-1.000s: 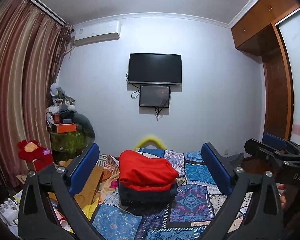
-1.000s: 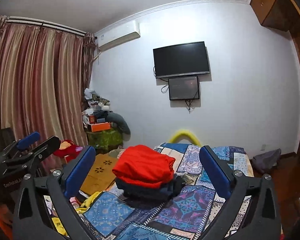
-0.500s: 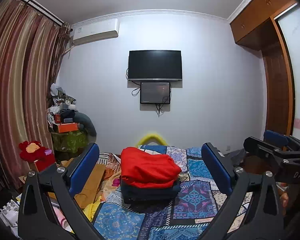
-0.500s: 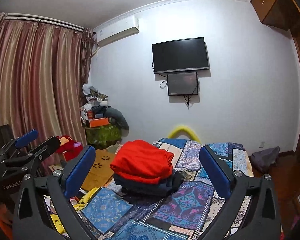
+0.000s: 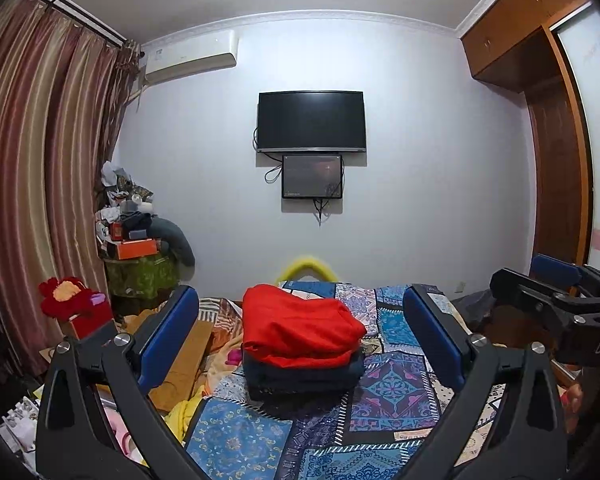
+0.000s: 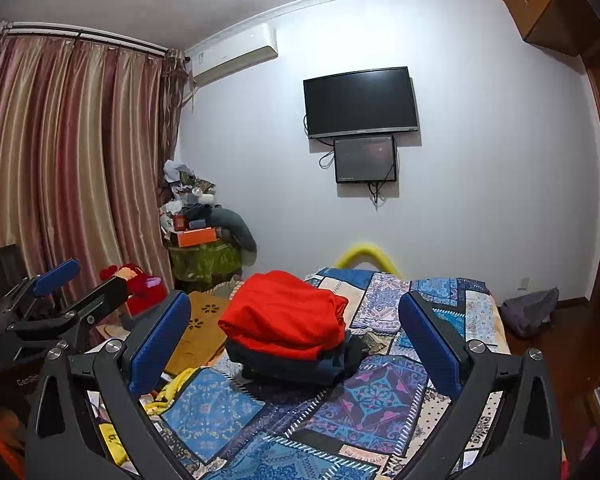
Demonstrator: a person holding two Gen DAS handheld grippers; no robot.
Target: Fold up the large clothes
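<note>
A folded red garment (image 5: 296,330) lies on top of a folded dark navy garment (image 5: 304,376), stacked on the patterned blue bedspread (image 5: 392,392). The stack also shows in the right wrist view, red (image 6: 284,320) over navy (image 6: 292,368). My left gripper (image 5: 300,340) is open and empty, held above the bed short of the stack. My right gripper (image 6: 296,340) is open and empty, also short of the stack. Each gripper shows at the edge of the other's view: the right one (image 5: 556,300), the left one (image 6: 64,304).
A brown bag (image 6: 204,320), yellow cloth (image 6: 172,390) and clutter lie left of the bed. A cluttered green-draped stand (image 5: 140,272) sits by the curtains (image 5: 32,184). A TV (image 5: 311,120) hangs on the far wall. A wooden wardrobe (image 5: 548,152) stands at right. A dark bundle (image 6: 530,310) lies on the floor.
Both grippers have tilted up and drawn back slightly, so the stack sits lower in both views. Both stay open and empty; the clothes have not moved.
</note>
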